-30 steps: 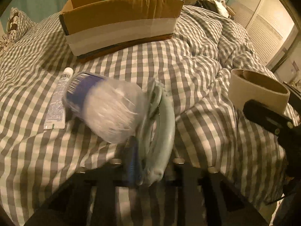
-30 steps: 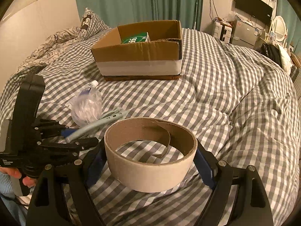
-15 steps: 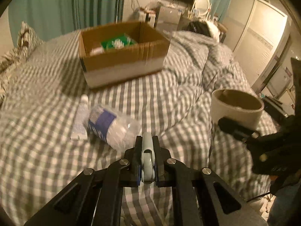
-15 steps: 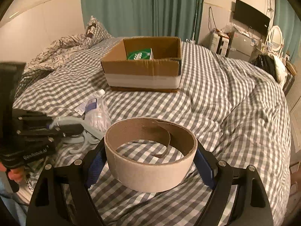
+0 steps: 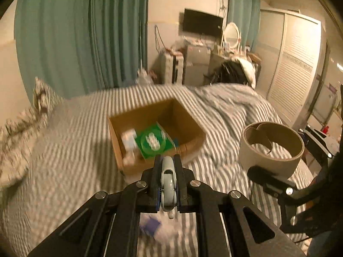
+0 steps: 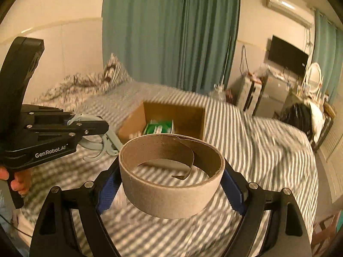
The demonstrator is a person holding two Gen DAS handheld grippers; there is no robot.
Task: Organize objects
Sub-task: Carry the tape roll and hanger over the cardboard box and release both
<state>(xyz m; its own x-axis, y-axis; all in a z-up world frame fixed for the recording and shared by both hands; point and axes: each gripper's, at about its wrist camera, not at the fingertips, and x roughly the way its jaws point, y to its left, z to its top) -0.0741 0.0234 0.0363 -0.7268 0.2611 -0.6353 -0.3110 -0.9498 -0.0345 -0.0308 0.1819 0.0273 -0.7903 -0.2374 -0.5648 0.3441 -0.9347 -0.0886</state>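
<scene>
My left gripper [image 5: 168, 171] is shut on a pale grey-blue plastic clip [image 5: 169, 184] and holds it in the air, above and short of the open cardboard box [image 5: 128, 171]. The clip hangs from it in the right wrist view [image 6: 100, 145]. My right gripper [image 6: 171, 182] is shut on a wide cardboard tape roll [image 6: 171, 192], lifted above the bed; it also shows in the left wrist view [image 5: 271, 160]. The box [image 6: 193, 115] holds a green packet [image 5: 153, 142] and a white item [image 5: 128, 141].
The checked bedspread [image 5: 64, 160] covers the bed. A clear bottle with a blue label [image 5: 158, 229] lies below my left gripper, mostly hidden. Pillows [image 6: 85, 83] lie at the head. Green curtains, a wardrobe [image 5: 293, 68] and a dresser stand around.
Both grippers have risen with their loads. The left gripper lifted the clip off the bed and moved toward the box; the bottle dropped below it in view.
</scene>
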